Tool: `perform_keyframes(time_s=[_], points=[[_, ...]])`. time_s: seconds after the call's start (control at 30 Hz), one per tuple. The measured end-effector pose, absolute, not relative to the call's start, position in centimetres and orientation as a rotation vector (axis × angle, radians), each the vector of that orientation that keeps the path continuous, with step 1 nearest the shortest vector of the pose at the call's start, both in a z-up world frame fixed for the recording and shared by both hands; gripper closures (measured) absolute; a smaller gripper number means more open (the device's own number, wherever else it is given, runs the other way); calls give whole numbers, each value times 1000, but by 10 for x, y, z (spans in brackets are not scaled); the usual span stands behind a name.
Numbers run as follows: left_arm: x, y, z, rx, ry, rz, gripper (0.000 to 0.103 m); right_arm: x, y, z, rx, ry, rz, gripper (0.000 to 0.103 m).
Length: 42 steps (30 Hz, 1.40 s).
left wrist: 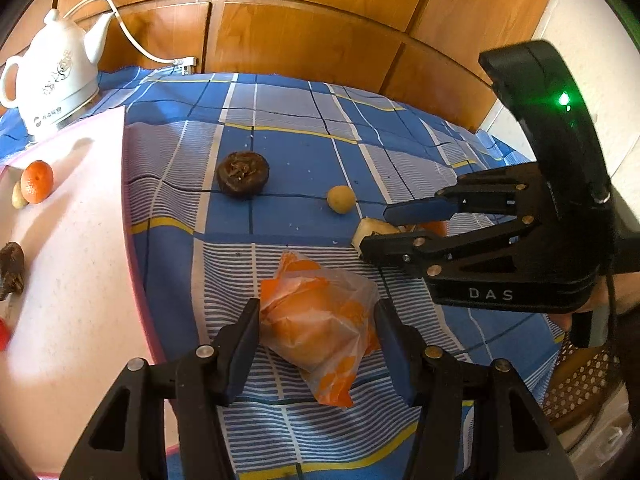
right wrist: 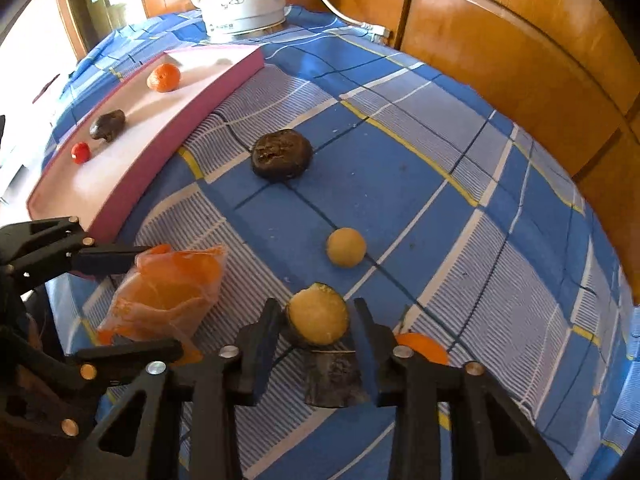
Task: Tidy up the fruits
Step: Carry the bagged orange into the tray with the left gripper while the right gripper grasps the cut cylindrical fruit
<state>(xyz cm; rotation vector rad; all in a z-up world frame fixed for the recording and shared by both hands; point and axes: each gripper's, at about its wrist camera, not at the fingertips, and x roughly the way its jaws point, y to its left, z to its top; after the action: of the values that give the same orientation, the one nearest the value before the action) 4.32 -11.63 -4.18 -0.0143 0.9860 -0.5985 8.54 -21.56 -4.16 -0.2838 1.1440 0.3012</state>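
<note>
We look across a table draped in a blue checked cloth [left wrist: 296, 152], backed by wooden panels. At the far left, around ten o'clock, a white ceramic kettle [left wrist: 56, 76] stands beside a pink tray [right wrist: 208, 92]; on the tray lie a tangerine [left wrist: 37, 182], a dark shrivelled fruit [right wrist: 107, 124] and a small red fruit [right wrist: 80, 152], each apart from the others. At twelve o'clock on the cloth sits a dark brown round fruit [left wrist: 243, 175], and towards one o'clock from it a small yellow round fruit [left wrist: 341, 199], well apart from it. Our left gripper [left wrist: 318, 344] stands low at six o'clock, jaws spread on either side of a bagged orange [left wrist: 320, 328] that rests on the cloth; the fingers lie just beside the plastic bag, and we cannot tell whether they touch it. At three o'clock our right gripper [right wrist: 316, 332] has its jaws parted around a cut fruit with pale yellow flesh and dark rind [right wrist: 318, 320], which lies on the cloth between the fingers, a narrow gap showing on each side. Just right of that gripper, partly hidden behind its finger, lies another orange fruit [right wrist: 424, 346]
</note>
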Motion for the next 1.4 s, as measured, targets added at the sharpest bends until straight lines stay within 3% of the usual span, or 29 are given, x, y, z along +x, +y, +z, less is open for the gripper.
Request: perform_keyframes(time_s=[0.23, 0.47, 0.7, 1.03, 1.17, 1.4], points=[[44, -101, -10, -83, 923, -619, 47, 90, -217, -41, -256, 1146, 292, 67], [69, -40, 32, -233, 820, -506, 47, 89, -214, -42, -262, 1136, 280, 68], [125, 10, 11, -225, 858, -294, 47, 88, -214, -41, -262, 1134, 277, 67], [174, 17, -14, -170, 877, -173, 45, 88, -213, -41, -270, 1131, 280, 67], [166, 18, -12, -168, 861, -140, 37, 88, -214, -41, -269, 1130, 283, 68], [122, 10, -3, -138, 834, -101, 36, 88, -212, -40, -278, 1127, 282, 68]])
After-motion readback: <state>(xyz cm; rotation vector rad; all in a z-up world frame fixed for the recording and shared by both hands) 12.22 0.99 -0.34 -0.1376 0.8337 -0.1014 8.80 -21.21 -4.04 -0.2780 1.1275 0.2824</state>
